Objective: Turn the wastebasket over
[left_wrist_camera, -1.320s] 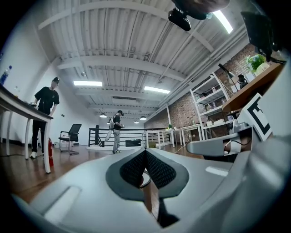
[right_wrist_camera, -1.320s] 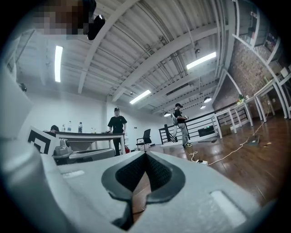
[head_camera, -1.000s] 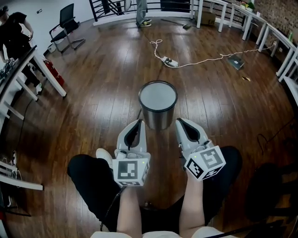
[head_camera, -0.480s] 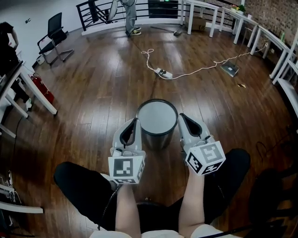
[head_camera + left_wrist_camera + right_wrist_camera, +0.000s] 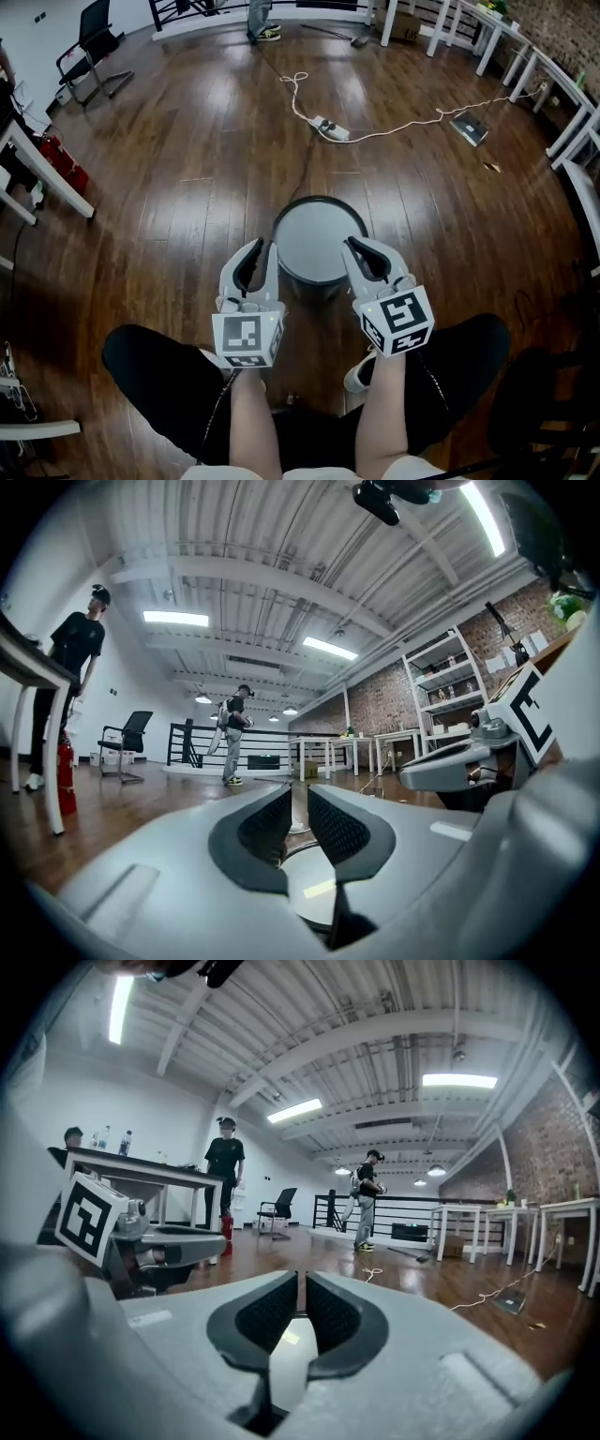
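The wastebasket (image 5: 319,242) is a round dark metal bin standing on the wood floor; its upward face shows as a pale grey disc. My left gripper (image 5: 254,248) sits at the bin's left rim, its jaws opening by a narrow gap with nothing between them. My right gripper (image 5: 356,247) sits over the right rim with its jaws together and empty. In the left gripper view, the left gripper (image 5: 298,810) looks just over the disc (image 5: 314,892). The right gripper (image 5: 300,1299) likewise looks along the pale top (image 5: 281,1358).
A power strip (image 5: 333,127) with a white cable lies on the floor beyond the bin. A black chair (image 5: 89,37), a white table leg (image 5: 56,178) and a red extinguisher (image 5: 58,161) stand at the left. White tables (image 5: 562,103) line the right. The holder's knees flank the grippers.
Both grippers have moved forward and down, from short of the wastebasket to either side of its rim. The head view now looks more steeply down on the bin.
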A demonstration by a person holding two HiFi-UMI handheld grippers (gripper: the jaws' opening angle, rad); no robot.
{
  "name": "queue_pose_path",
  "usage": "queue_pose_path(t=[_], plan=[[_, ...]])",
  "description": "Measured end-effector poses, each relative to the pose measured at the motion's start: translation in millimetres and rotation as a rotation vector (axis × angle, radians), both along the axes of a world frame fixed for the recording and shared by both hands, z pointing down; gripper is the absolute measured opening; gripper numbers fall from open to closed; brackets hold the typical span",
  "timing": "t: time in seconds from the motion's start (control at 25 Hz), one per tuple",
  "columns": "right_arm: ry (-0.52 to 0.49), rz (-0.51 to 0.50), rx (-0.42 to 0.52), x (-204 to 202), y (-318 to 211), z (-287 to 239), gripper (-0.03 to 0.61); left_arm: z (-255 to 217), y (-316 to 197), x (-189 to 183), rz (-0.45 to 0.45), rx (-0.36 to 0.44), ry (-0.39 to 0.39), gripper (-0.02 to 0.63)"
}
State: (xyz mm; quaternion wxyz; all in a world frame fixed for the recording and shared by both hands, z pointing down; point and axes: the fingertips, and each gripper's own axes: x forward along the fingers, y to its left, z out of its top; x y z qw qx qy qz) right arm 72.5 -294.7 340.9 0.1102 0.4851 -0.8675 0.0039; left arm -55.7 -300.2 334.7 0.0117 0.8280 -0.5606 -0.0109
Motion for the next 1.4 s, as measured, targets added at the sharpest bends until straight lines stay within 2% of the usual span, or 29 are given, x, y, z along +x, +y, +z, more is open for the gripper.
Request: queue_pose_path(t=[0.16, 0.4, 0.52, 0.64, 0.8, 1.0, 1.2, 1.28, 1.4], plan=[[0.047, -0.061, -0.053, -15, -17, 20, 0.123, 12, -24, -23, -0.053, -0.031, 0.021, 0.116], [0.158, -0.181, -0.125, -36, -32, 51, 0.281, 49, -41, -56, -0.114, -0.098, -0.007, 0.169], [0.172, -0.247, -0.18, -54, -34, 67, 0.334, 68, -42, -65, -0.132, -0.13, -0.007, 0.246], [0.213, -0.323, -0.245, -76, -30, 87, 0.337, 84, -41, -75, -0.165, -0.15, 0.003, 0.29], [0.314, -0.392, -0.323, -100, -25, 125, 0.336, 108, -39, -90, -0.211, -0.198, 0.046, 0.355], [0.414, -0.448, -0.418, -125, -22, 171, 0.33, 134, -33, -124, -0.309, -0.248, 0.102, 0.367], [0.502, -0.445, -0.472, -139, -23, 194, 0.224, 155, -21, -151, -0.397, -0.289, 0.135, 0.368], [0.505, -0.399, -0.473, -140, -29, 199, 0.161, 159, -18, -155, -0.413, -0.296, 0.146, 0.368], [0.505, -0.318, -0.45, -139, -39, 202, 0.11, 159, -18, -155, -0.411, -0.295, 0.156, 0.368]])
